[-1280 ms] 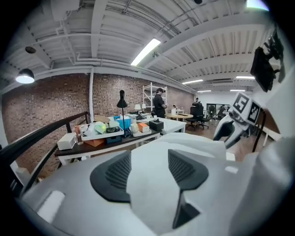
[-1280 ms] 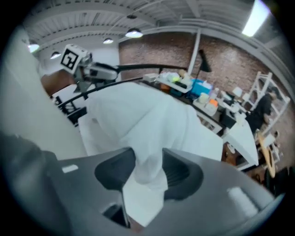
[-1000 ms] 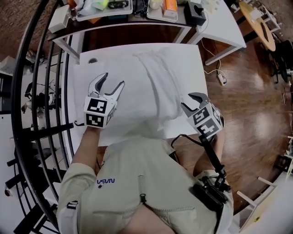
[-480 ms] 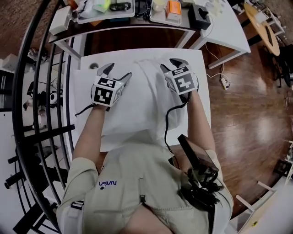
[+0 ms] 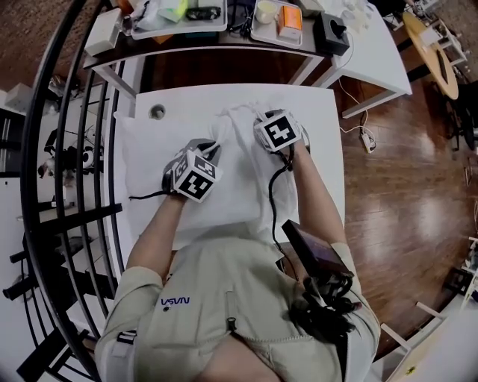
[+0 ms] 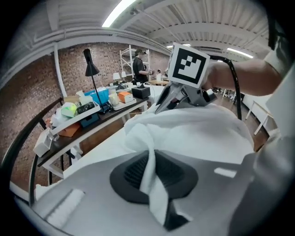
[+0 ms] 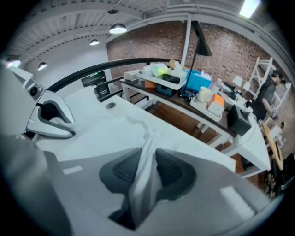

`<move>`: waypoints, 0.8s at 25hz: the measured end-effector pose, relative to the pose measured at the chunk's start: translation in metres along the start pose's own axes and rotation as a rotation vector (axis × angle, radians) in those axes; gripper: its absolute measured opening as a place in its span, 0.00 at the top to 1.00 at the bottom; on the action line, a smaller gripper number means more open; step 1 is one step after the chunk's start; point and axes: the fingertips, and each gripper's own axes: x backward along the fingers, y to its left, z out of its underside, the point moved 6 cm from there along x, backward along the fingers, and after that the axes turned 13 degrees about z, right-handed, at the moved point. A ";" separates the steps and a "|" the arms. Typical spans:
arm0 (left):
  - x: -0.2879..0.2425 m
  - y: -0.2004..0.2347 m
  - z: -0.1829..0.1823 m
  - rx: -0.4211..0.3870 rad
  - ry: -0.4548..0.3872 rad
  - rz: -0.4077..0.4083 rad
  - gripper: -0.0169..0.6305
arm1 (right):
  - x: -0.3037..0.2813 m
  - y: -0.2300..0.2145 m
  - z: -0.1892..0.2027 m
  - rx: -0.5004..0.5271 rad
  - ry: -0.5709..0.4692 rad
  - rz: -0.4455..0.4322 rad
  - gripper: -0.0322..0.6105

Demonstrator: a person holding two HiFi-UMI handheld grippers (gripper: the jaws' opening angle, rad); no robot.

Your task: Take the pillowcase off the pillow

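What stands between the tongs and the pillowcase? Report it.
Nothing visible does. The left tongs and the right tongs have just been closing, and each pinches a fold of the pillowcase directly.

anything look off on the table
Nothing spilled or damaged. Only the pillowcase is bunched up at its far end, where the left gripper and right gripper have just closed their jaws on it.

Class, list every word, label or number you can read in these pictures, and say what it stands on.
"NASA", upside down, on the shirt.
Orange box: print too small to read.
Left cube, right cube: square markers, no text.
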 end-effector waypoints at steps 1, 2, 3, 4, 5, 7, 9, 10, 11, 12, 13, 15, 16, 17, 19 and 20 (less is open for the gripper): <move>0.007 -0.004 0.001 -0.013 -0.023 -0.016 0.93 | 0.006 -0.005 0.003 -0.008 -0.014 0.038 0.85; 0.016 -0.009 0.000 -0.022 -0.054 -0.031 0.94 | 0.014 -0.010 0.003 -0.015 -0.040 0.074 0.89; 0.027 -0.013 0.000 -0.028 -0.090 -0.044 0.94 | 0.022 -0.016 0.002 -0.018 -0.072 0.106 0.91; 0.038 -0.017 -0.001 -0.031 -0.128 -0.055 0.94 | 0.030 -0.021 0.000 -0.013 -0.104 0.139 0.91; 0.050 -0.022 -0.003 -0.033 -0.166 -0.063 0.95 | 0.038 -0.026 -0.001 -0.008 -0.133 0.172 0.92; 0.074 -0.031 -0.008 -0.038 -0.233 -0.072 0.95 | 0.053 -0.035 0.003 -0.018 -0.167 0.234 0.92; 0.098 -0.038 -0.011 -0.030 -0.291 -0.074 0.95 | 0.067 -0.047 0.010 -0.055 -0.193 0.289 0.92; 0.108 -0.041 -0.011 -0.021 -0.317 -0.075 0.95 | 0.075 -0.053 0.014 -0.079 -0.210 0.311 0.92; 0.118 -0.043 -0.011 -0.011 -0.342 -0.076 0.95 | 0.082 -0.060 0.017 -0.102 -0.225 0.337 0.92; 0.126 -0.043 -0.009 -0.001 -0.363 -0.078 0.95 | 0.088 -0.067 0.021 -0.121 -0.237 0.369 0.92; 0.134 -0.043 -0.008 0.007 -0.380 -0.085 0.95 | 0.094 -0.074 0.025 -0.138 -0.246 0.406 0.92; 0.146 -0.043 -0.003 0.020 -0.404 -0.100 0.95 | 0.106 -0.088 0.032 -0.176 -0.266 0.479 0.92; 0.151 -0.042 -0.001 0.029 -0.414 -0.104 0.95 | 0.111 -0.096 0.037 -0.200 -0.274 0.513 0.92; 0.154 -0.041 0.002 0.040 -0.425 -0.106 0.95 | 0.115 -0.104 0.043 -0.225 -0.280 0.544 0.92; 0.158 -0.037 0.006 0.062 -0.439 -0.118 0.95 | 0.120 -0.120 0.058 -0.278 -0.265 0.609 0.93; 0.158 -0.033 0.009 0.076 -0.441 -0.129 0.95 | 0.121 -0.128 0.070 -0.307 -0.239 0.647 0.93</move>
